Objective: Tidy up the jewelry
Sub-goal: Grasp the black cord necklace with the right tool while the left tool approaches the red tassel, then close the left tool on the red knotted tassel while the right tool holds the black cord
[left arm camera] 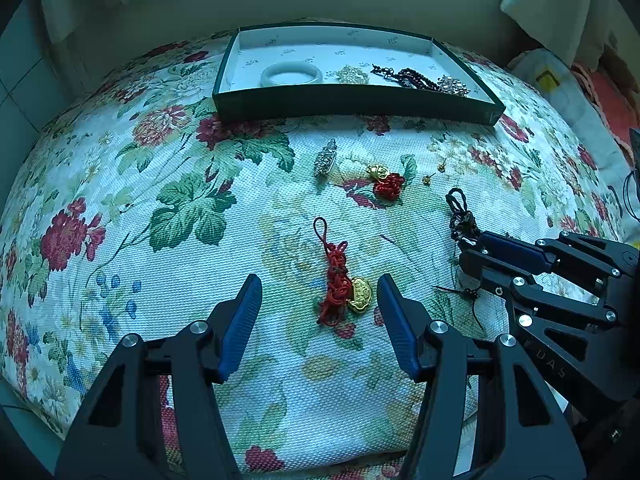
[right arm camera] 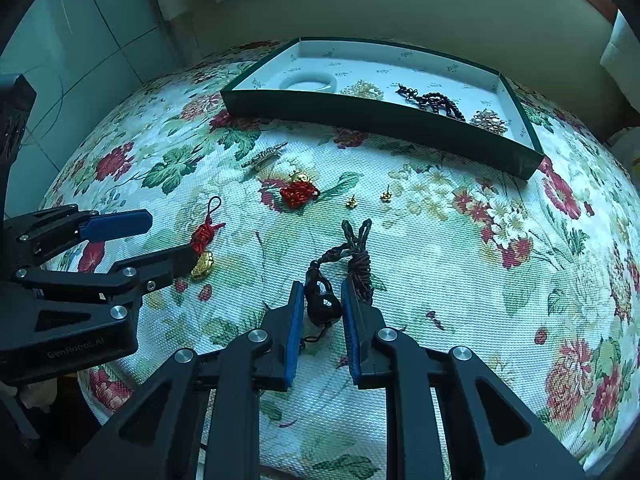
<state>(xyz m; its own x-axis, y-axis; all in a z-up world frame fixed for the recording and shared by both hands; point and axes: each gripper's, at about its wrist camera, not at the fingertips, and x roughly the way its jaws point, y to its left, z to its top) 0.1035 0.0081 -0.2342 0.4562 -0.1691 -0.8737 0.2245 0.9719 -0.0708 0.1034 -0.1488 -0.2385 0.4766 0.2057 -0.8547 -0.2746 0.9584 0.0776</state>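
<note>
Left wrist view: the left gripper (left arm camera: 318,312) stands wide open and holds nothing. A red knotted cord charm (left arm camera: 335,280) with a gold ingot pendant (left arm camera: 360,295) lies on the floral tablecloth (left arm camera: 160,208) between its fingers, touching neither. Further off lie a silver brooch (left arm camera: 325,163), a second red knot charm (left arm camera: 387,185) and two small gold earrings (left arm camera: 434,174). The green tray (left arm camera: 352,106) at the far edge contains a pale jade bangle (left arm camera: 291,75), a pearl cluster (left arm camera: 352,75), dark beads (left arm camera: 408,78) and a crystal piece (left arm camera: 454,85).

Right wrist view: the right gripper (right arm camera: 320,304) is narrowed around a dark carved pendant (right arm camera: 321,300) on a dark braided cord (right arm camera: 356,252); contact with the blue pads (right arm camera: 295,320) cannot be confirmed. The cord's loops rest on the cloth ahead.
</note>
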